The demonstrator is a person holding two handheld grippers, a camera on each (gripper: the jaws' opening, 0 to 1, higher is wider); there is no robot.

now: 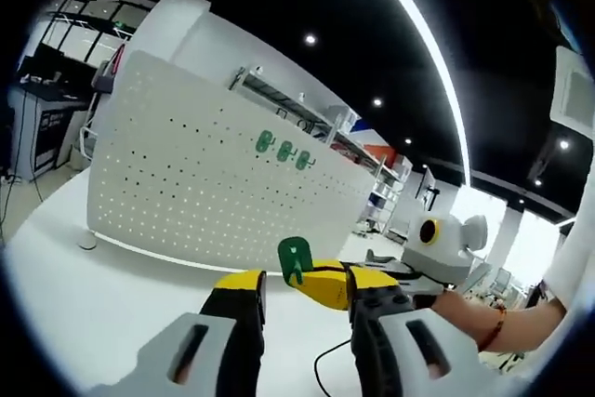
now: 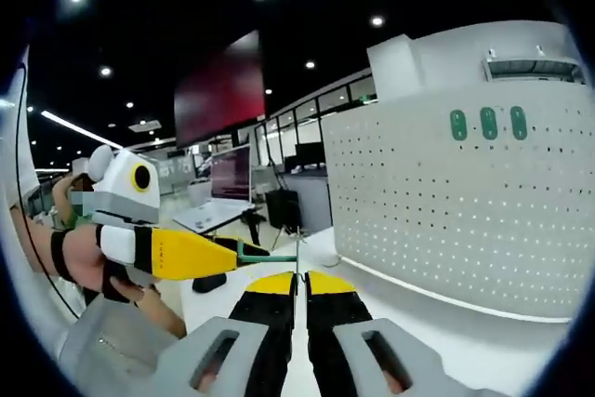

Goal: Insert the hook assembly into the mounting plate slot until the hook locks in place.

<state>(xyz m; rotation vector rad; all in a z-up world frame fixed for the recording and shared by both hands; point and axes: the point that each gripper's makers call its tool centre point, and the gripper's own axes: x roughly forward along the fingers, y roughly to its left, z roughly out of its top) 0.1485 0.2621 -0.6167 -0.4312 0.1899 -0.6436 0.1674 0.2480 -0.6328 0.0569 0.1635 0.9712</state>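
Note:
A white perforated mounting plate [image 1: 186, 183] stands upright on the table, with three green hooks [image 1: 284, 149] fixed in its upper part. In the right gripper view the plate [image 2: 465, 220] and those hooks [image 2: 488, 123] lie to the right. My right gripper [image 1: 302, 278] reaches in from the right, shut on a green hook assembly [image 1: 296, 259], well short of the plate. My left gripper [image 1: 307, 287] is open, its jaws on either side of the right gripper's tips. In the right gripper view my right gripper [image 2: 299, 278] is shut, the green hook assembly [image 2: 265, 253] pointing left towards the left gripper [image 2: 232, 250].
The white table [image 1: 112, 295] stretches in front of the plate. A black cable [image 1: 325, 360] lies near the front. A person's hand [image 1: 465, 313] holds the right gripper. Shelving [image 1: 307, 118] stands behind the plate, and desks with a monitor [image 2: 231, 174] are further back.

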